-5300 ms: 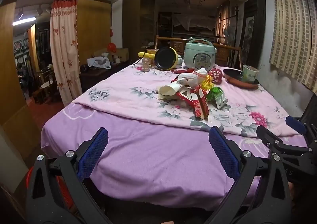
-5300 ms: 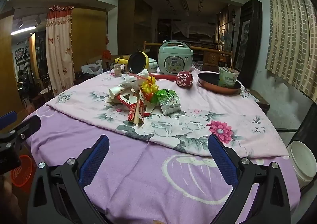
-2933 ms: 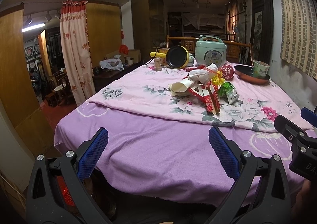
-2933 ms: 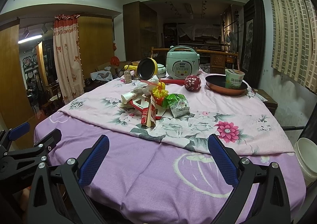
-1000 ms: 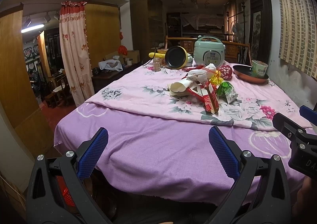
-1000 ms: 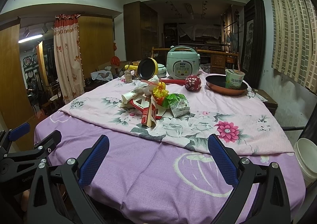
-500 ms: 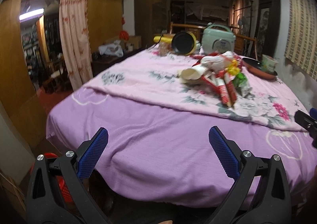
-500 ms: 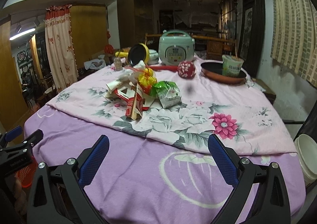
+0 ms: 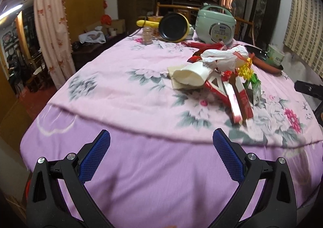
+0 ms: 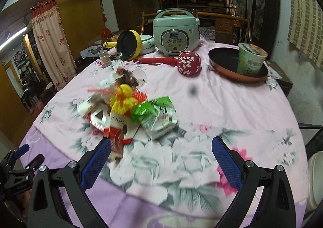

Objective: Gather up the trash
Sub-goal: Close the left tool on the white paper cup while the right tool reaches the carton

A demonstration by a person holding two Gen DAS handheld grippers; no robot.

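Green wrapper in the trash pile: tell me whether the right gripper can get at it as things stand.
Probably yes. The right gripper is open and the green wrapper lies just ahead on the pile's near right side, nothing covering it.

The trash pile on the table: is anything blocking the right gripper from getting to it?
Nothing visible does. The right gripper, jaws open, faces the trash pile with only flowered cloth between. The rice cooker and pan sit farther back.

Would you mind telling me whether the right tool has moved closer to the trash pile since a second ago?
Yes. The right tool has advanced toward the trash pile: its left fingertip now overlaps the pile's near edge, and the rice cooker looms larger.
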